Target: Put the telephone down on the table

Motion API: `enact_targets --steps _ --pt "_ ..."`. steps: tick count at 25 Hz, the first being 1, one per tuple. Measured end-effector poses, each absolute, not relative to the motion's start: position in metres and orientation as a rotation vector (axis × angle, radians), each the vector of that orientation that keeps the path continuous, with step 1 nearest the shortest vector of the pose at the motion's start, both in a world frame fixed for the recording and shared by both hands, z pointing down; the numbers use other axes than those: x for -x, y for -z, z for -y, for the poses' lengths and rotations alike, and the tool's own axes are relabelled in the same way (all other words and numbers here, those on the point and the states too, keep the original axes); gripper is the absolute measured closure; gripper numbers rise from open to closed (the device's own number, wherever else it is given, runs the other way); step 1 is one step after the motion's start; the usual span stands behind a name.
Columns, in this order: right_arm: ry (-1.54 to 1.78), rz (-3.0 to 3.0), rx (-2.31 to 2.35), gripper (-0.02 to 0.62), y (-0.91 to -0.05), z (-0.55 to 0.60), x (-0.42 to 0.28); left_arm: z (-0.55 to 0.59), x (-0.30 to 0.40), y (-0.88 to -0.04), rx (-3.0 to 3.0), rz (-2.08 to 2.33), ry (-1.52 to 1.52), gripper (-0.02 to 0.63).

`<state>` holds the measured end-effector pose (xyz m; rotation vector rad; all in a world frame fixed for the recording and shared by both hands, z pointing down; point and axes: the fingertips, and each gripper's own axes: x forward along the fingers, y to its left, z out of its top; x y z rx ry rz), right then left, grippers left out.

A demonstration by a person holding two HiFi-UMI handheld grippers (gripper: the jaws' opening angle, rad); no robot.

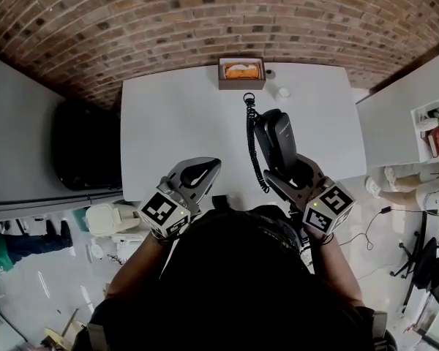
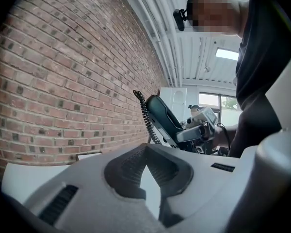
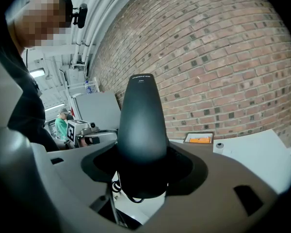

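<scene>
A black telephone handset (image 1: 274, 141) stands tilted above the white table (image 1: 175, 123), over its near right part. My right gripper (image 1: 285, 170) is shut on its lower end. Its coiled black cord (image 1: 252, 137) hangs down to the left of it. In the right gripper view the handset (image 3: 141, 120) rises upright between the jaws. My left gripper (image 1: 208, 165) hovers at the table's near edge, shut, with its fingertips touching and nothing held. From the left gripper view, the handset (image 2: 162, 120) and cord (image 2: 146, 113) show beyond the closed tips (image 2: 146, 147).
A brown box with orange contents (image 1: 241, 72) sits at the table's far edge against the brick wall. A small white cylinder (image 1: 282, 92) stands to its right. A dark bulky object (image 1: 84, 145) lies left of the table, and another white table (image 1: 395, 123) stands to the right.
</scene>
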<state>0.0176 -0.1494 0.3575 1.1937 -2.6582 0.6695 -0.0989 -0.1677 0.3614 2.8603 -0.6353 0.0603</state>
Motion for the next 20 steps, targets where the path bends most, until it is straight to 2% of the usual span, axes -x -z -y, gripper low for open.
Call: enact_targets --steps 9,20 --pt "-0.735 2.631 -1.179 0.328 -0.373 0.177 -0.001 0.186 0.1 -0.368 -2.81 0.586 -0.095 0.598" --pt "-0.773 2.602 -1.099 0.328 -0.39 0.205 -0.014 0.208 0.092 -0.372 -2.78 0.646 -0.102 0.598"
